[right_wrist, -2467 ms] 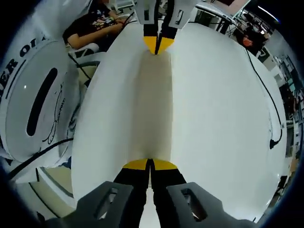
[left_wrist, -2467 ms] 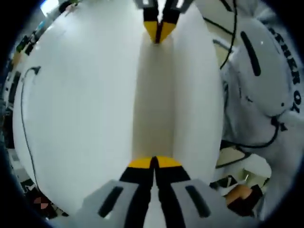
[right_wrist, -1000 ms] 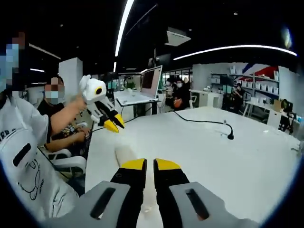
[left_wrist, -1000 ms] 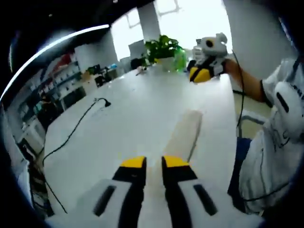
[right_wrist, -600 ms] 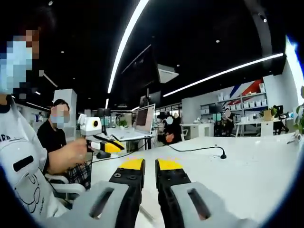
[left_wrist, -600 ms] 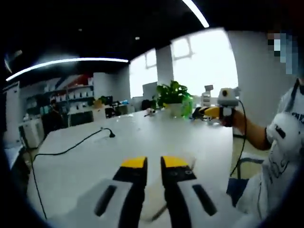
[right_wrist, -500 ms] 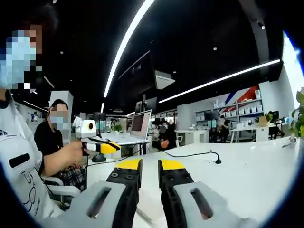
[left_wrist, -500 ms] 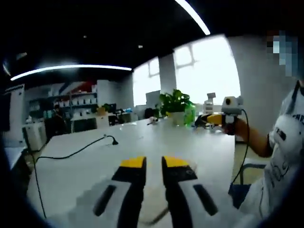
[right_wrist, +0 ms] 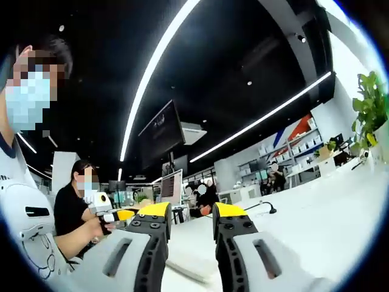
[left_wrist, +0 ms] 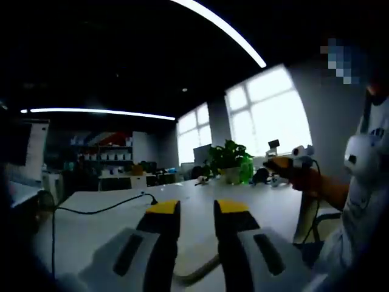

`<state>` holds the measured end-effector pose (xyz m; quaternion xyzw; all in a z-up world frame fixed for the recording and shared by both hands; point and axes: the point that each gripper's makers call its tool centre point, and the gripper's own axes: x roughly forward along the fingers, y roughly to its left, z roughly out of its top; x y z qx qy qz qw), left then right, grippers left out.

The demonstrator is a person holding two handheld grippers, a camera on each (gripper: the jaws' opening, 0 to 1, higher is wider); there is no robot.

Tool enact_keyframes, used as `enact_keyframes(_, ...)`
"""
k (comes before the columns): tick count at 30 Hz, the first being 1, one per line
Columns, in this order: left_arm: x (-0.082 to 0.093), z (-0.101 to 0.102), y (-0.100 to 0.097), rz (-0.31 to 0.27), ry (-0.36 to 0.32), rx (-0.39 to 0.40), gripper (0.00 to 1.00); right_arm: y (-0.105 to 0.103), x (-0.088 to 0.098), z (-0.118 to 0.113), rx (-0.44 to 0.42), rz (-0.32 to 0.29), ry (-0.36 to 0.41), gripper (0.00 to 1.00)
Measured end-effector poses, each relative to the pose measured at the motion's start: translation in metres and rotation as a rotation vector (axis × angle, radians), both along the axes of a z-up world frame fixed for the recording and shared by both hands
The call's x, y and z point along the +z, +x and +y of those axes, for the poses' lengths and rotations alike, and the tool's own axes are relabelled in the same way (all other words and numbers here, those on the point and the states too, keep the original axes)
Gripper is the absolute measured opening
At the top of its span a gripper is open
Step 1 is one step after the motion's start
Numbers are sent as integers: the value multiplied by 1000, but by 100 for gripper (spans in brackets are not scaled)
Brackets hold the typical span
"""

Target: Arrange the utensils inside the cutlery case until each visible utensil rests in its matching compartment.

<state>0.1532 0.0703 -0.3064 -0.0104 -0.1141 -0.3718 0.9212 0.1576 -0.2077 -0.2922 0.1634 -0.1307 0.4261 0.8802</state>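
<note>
**Both tools lifted off the case**

My left tool [left_wrist: 196, 207] and right tool [right_wrist: 191, 211] now point out level across the white table [left_wrist: 109, 219], jaws parted and empty (2.5 s ago both were pinched shut on the cutlery case's ends). The beige cutlery case [right_wrist: 191, 263] lies low between my right jaws, lengthwise on the table; no utensils visible.

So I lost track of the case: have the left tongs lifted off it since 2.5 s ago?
Yes. The left tongs, then shut on the case's end, now stand open, raised and tilted up toward the plant, the case low between them.
</note>
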Motion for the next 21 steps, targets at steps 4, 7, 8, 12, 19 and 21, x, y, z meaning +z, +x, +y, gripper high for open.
enact_keyframes(4, 1, 8, -8, 4, -90, -40, 24, -1, -2, -12, -33, -7, -22, 31)
enact_keyframes(7, -11, 8, -7, 30, -36, -25, 26, -1, -4, -13, -43, -17, -47, 35)
enact_keyframes(8, -19, 7, -6, 50, -3, -22, 27, -6, -7, -7, 9, -7, -62, 35)
enact_keyframes(12, -46, 0, 9, 103, 115, -13, 29, -7, -15, 2, 68, 21, -96, 42)
enact_keyframes(19, -29, -12, 25, 98, 71, -97, 31, 4, -18, 15, 78, -32, -296, 52)
enact_keyframes(21, -31, -17, 31, 94, 143, -104, 33, 9, -15, 21, 78, -68, -348, 53)
